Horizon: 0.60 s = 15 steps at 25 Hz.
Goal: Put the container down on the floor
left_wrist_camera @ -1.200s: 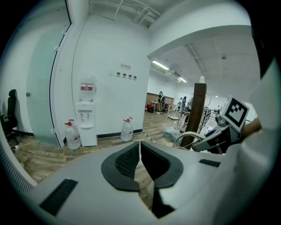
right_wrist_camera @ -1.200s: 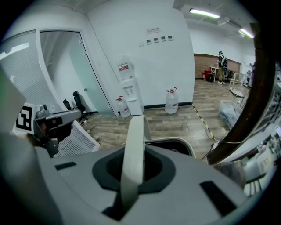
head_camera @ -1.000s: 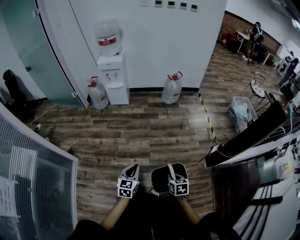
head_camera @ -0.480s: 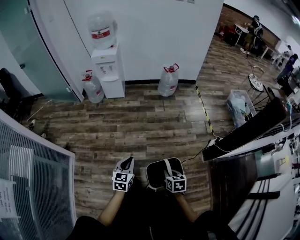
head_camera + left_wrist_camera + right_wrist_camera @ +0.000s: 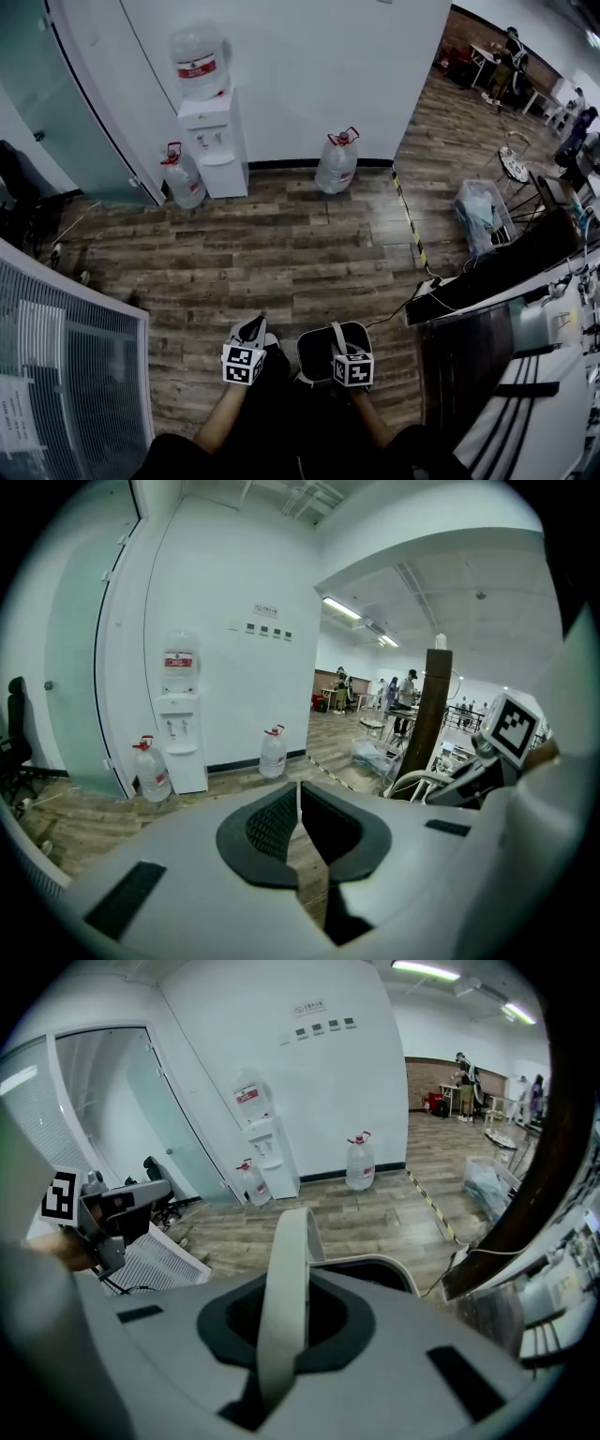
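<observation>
right gripper (image 5: 337, 336): tilted down, jaws clamped on container (image 5: 317, 354) handle (image 5: 281, 1307) | left gripper (image 5: 253, 328): jaws together

Low centre of frame, left gripper (image 5: 253, 326) had jaws together, empty; right gripper (image 5: 337, 336) beside it clamped a handle (image 5: 284, 1288).

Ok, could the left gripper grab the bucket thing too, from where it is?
Probably yes. The container is held by its handle in the right gripper, close beside the left gripper, with nothing between them. The left jaws are together, though, so they would have to open first.
</observation>
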### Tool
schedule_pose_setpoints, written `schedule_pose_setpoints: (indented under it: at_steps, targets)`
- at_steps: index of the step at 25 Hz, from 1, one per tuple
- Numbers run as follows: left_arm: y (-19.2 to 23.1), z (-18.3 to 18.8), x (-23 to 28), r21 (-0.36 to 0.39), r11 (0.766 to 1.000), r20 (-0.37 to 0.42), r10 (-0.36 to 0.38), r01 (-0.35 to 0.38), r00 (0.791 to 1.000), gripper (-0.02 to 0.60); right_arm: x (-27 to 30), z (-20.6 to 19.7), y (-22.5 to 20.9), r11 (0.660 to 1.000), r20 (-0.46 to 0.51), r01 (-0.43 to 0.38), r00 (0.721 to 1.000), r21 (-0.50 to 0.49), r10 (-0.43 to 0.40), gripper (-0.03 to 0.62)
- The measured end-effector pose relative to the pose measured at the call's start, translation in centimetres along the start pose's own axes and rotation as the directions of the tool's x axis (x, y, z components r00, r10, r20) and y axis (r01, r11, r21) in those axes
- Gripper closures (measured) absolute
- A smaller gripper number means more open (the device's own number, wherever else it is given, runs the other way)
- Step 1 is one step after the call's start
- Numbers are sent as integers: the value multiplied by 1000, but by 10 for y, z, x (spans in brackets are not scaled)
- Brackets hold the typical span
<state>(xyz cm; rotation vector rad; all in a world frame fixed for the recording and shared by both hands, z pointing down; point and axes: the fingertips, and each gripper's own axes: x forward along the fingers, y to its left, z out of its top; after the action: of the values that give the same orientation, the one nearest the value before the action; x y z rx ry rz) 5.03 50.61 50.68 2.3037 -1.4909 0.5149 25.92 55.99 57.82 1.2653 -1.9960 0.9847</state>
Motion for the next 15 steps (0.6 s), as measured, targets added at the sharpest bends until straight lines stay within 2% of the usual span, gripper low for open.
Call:
schedule_pose_setpoints:
  at_steps: [9, 15]
  targets:
    - [48, 28, 47, -18, 1000, 7, -20, 20, 1000, 557, 39, 68, 2, 1000, 5, 16, 1000, -6, -16, 565]
    - [87, 47, 72, -21, 999, 19, -37, 38, 999, 557, 68, 129, 17, 999, 40, 20, 999, -34, -19, 565]
